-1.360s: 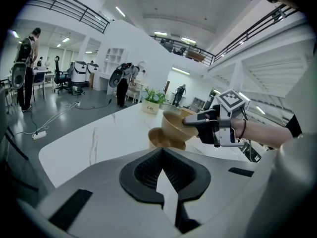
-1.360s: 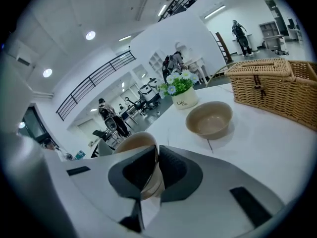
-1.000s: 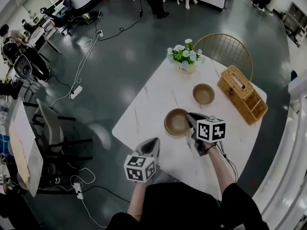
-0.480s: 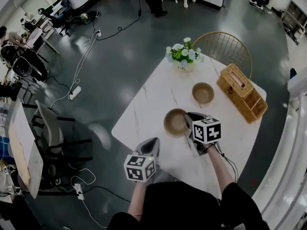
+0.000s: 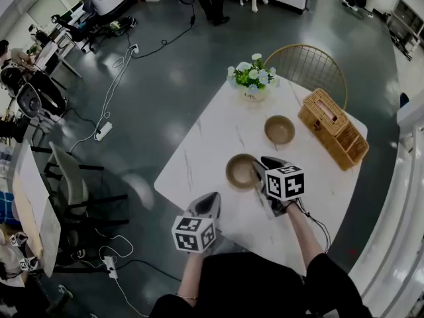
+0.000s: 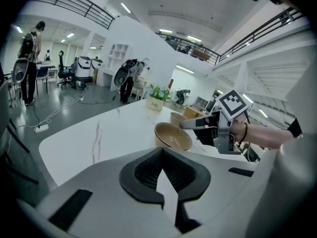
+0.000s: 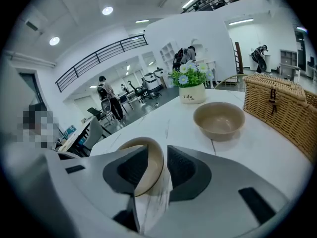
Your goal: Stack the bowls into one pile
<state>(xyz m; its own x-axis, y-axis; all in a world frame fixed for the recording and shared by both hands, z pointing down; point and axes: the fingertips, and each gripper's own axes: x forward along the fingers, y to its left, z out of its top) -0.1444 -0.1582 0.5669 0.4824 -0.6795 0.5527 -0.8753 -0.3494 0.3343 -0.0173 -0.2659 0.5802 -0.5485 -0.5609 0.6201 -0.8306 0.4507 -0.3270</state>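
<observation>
Right tool (image 7: 158,155) frees bowl (image 5: 242,172)
Jaws just widening round rim, seemingly loose; back off without tipping it; left tool (image 6: 162,155) closed, empty

Light: bright, from ceiling lamps (image 7: 107,10)
Edges: round, bent, black corners
Focus: mostly sharp
Glare: white table (image 5: 215,134) looks very bright

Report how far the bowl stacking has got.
Done: near bowl rests down, perhaps nested on another. In hand: right tongs have just been opening, its rim between the jaws; left tongs shut, empty. Left: far bowl sits apart by the basket, unstacked.
</observation>
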